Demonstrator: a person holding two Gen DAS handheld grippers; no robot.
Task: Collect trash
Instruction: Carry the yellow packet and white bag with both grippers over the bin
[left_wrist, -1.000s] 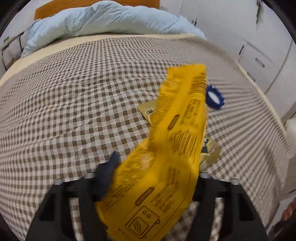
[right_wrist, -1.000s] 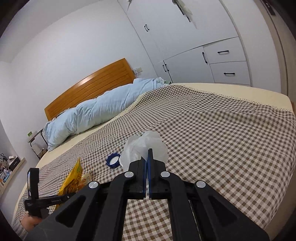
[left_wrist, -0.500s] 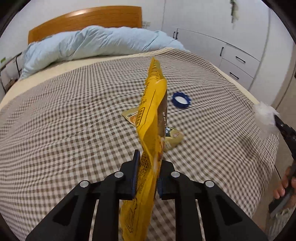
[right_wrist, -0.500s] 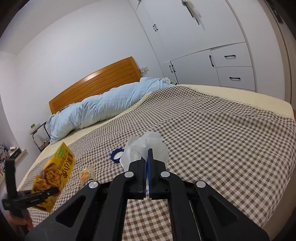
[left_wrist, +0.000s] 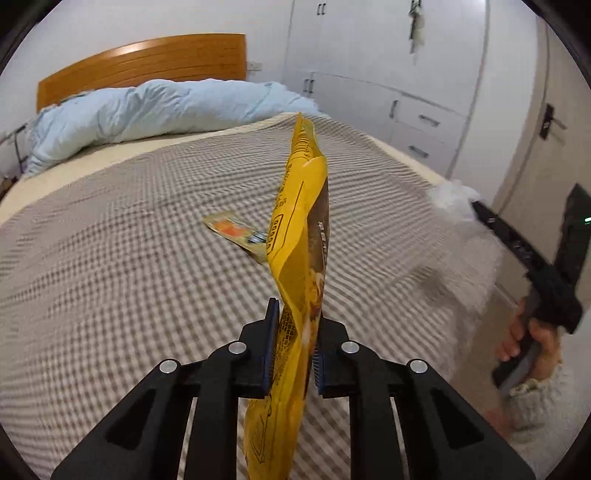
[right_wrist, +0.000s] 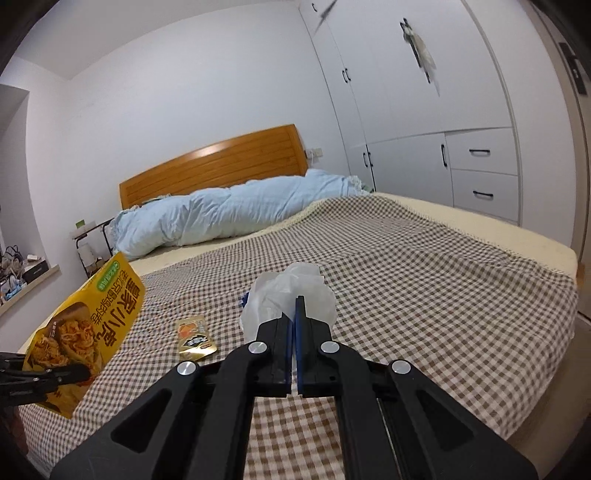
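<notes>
My left gripper (left_wrist: 294, 347) is shut on a yellow food packet (left_wrist: 301, 236), held upright above the checked bedspread (left_wrist: 129, 266); the packet also shows at the left of the right wrist view (right_wrist: 85, 332). My right gripper (right_wrist: 293, 343) is shut on a crumpled white plastic wrapper (right_wrist: 291, 295), also seen at the right of the left wrist view (left_wrist: 452, 201). A small gold sachet (right_wrist: 194, 338) lies flat on the bedspread between the grippers, also in the left wrist view (left_wrist: 236, 232). A blue ring is mostly hidden behind the white wrapper.
A light blue duvet (right_wrist: 229, 214) lies bunched along the wooden headboard (right_wrist: 214, 162). White wardrobes with drawers (right_wrist: 476, 173) stand past the bed's far side. A cluttered sill (right_wrist: 22, 273) is at the left.
Both grippers have risen and drawn back from the bed with their loads. The yellow packet has turned from flat-on to edge-on in the left wrist view.
</notes>
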